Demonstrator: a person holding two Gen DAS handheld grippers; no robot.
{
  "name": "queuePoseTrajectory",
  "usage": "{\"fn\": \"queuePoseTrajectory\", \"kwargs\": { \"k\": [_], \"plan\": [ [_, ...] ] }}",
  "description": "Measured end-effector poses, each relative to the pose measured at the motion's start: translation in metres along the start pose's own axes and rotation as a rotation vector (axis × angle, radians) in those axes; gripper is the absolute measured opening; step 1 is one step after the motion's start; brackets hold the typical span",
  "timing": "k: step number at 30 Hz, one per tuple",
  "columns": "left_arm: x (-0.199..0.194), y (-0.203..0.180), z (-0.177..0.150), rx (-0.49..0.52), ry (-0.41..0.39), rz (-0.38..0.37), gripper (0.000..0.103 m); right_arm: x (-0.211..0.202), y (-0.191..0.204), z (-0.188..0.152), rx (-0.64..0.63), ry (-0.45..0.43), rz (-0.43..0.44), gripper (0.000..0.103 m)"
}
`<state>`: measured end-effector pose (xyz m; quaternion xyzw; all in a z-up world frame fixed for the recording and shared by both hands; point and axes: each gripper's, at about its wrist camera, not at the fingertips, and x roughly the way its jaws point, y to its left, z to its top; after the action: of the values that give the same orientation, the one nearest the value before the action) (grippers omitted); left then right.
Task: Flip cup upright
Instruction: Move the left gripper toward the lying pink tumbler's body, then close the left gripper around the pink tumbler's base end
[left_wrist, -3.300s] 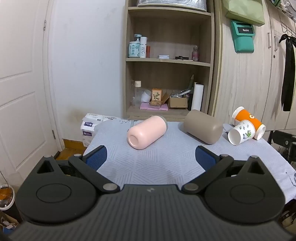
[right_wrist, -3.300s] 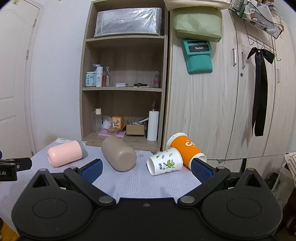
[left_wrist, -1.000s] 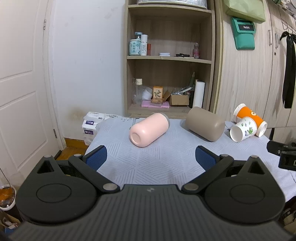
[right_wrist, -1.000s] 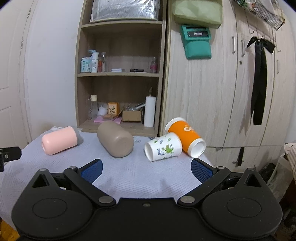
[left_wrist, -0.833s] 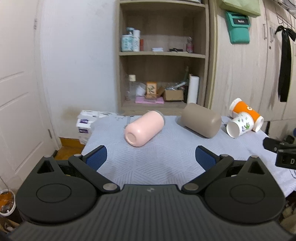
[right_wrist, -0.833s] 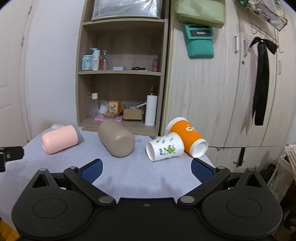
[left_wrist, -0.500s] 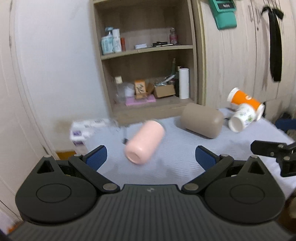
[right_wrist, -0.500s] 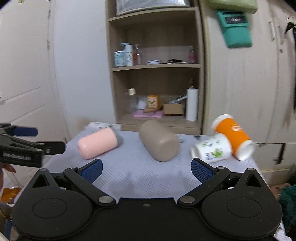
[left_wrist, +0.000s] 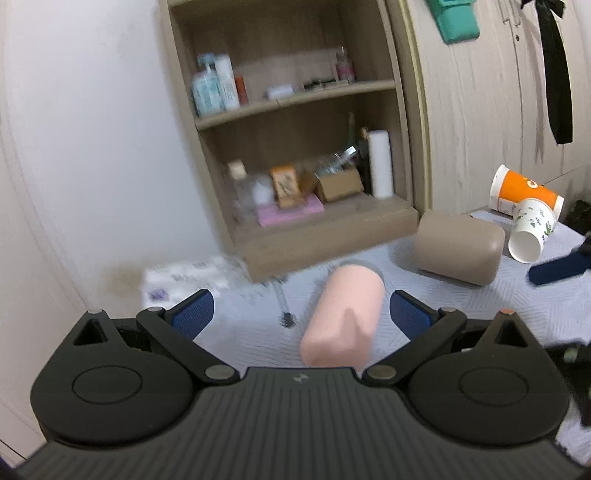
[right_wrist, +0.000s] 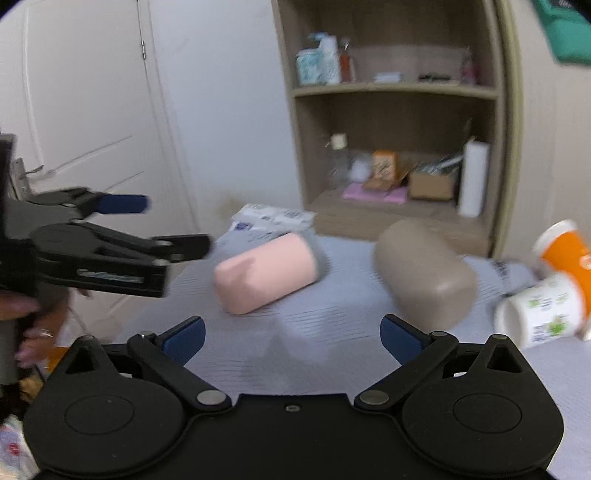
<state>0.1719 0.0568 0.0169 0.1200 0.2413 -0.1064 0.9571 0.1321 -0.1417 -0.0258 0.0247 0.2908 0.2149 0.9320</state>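
The left gripper (left_wrist: 299, 312) is spread wide, its fingers flanking the pink cup (left_wrist: 341, 321) to straddle it. The cup lies sideways on the bench (left_wrist: 517, 302). Beyond the cup lie the tan cup (left_wrist: 460, 249) and paper cups (left_wrist: 528, 229). The right gripper (right_wrist: 291, 338) hovers spread too.

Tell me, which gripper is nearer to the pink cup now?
Left. The left gripper has the pink cup lying between its open fingers. The right gripper hangs short of it, open, with bare cloth between.
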Motion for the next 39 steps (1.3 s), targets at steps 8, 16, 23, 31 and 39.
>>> {"fn": "queuePoseTrajectory", "kwargs": {
  "k": [8, 16, 23, 31, 39],
  "plan": [
    [0.047, 0.043, -0.006, -0.213, 0.167, -0.181, 0.094, 0.047, 0.007, -0.001, 0.04, 0.104, 0.053, 0.102],
    [0.079, 0.05, 0.005, -0.244, 0.267, -0.318, 0.074, 0.08, -0.001, 0.012, 0.214, 0.154, 0.153, 0.102],
    [0.098, 0.049, 0.01, -0.22, 0.325, -0.358, 0.063, 0.103, -0.008, 0.015, 0.316, 0.145, 0.177, 0.102],
    [0.112, 0.061, 0.007, -0.357, 0.421, -0.418, 0.054, 0.123, -0.014, 0.016, 0.361, 0.154, 0.176, 0.099],
    [0.113, 0.056, 0.01, -0.352, 0.448, -0.402, 0.054, 0.132, -0.022, 0.016, 0.426, 0.151, 0.189, 0.093]
  ]
}}
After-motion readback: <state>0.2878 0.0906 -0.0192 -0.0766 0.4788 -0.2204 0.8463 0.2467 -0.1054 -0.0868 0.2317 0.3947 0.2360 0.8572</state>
